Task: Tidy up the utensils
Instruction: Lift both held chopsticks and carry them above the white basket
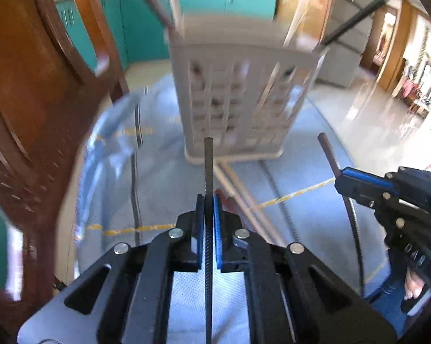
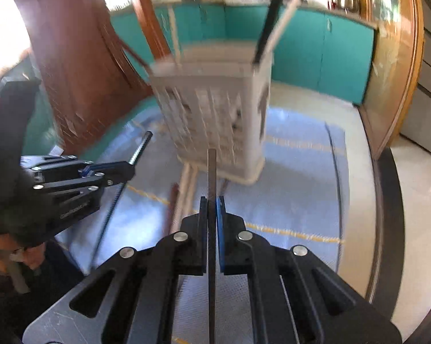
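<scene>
Motion blurs the holder (image 1: 238, 97) in both my views; what's inside it is unreadable. My 2 gripped sticks (image 1: 208, 258) (image 2: 212, 258) run off the bottom edges.

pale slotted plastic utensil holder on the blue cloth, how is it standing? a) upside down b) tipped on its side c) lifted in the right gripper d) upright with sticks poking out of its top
d: the pale slotted plastic utensil holder stands upright on the blue cloth, with sticks rising from its top.

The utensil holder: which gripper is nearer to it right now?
About even, perhaps left. The left gripper and right gripper each clamp a chopstick, both just short of the utensil holder.
</scene>
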Demonstrator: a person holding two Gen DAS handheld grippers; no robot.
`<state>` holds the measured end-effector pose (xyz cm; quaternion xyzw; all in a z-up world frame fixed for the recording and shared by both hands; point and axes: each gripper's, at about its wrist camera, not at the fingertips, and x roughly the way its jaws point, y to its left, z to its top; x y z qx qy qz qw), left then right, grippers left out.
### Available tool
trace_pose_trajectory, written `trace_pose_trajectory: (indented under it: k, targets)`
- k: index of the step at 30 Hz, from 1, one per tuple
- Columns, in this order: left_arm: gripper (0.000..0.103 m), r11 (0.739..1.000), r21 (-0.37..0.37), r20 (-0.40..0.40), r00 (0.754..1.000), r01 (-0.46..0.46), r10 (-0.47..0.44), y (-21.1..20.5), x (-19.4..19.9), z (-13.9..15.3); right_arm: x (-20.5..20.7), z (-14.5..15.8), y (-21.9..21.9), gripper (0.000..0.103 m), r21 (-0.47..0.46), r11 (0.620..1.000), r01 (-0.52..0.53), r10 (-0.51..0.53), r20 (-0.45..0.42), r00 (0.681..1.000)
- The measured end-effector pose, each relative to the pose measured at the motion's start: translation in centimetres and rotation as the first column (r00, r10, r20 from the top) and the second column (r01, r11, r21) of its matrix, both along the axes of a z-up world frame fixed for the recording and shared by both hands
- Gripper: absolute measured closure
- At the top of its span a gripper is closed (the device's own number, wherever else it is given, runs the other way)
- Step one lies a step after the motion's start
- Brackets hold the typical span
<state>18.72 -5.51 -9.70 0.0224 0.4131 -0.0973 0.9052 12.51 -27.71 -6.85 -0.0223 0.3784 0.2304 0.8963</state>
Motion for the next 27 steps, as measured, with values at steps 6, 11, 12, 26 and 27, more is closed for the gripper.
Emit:
trace_pose_trajectory:
  k: [6,11,12,26,27]
  targets:
    - [0.096,0.997,-0.076,0.170,0.985,0.032,-0.019,0.6,-3.2,6.0,-3.5,5.4,-2.6,0.097,0.153,0.986,-0.067,0.046,0.135,0.990]
    - [0.096,0.988,-0.133,0.283,0.958,0.073,-0.033,0.8,-4.9,11.2,-3.7,9.2,-3.4,0.096,0.234,0.969,-0.082,0.039,0.184,0.982]
    - [0.096,0.989,-0.130,0.300,0.953,0.076,-0.034,0.7,-4.9,12.1,-3.2,10.0,-3.3,0.096,0.238,0.968,-0.079,0.032,0.196,0.980]
    - [0.096,0.961,-0.276,0.510,0.849,0.009,0.139,3.3,0.2,23.1,3.8,20.1,-4.4,0.096,0.418,0.905,0.082,-0.248,0.362,0.898]
    - [0.096,0.959,-0.283,0.512,0.844,-0.013,0.163,3.4,0.8,22.8,4.1,20.0,-4.5,0.096,0.413,0.905,0.102,-0.271,0.375,0.887]
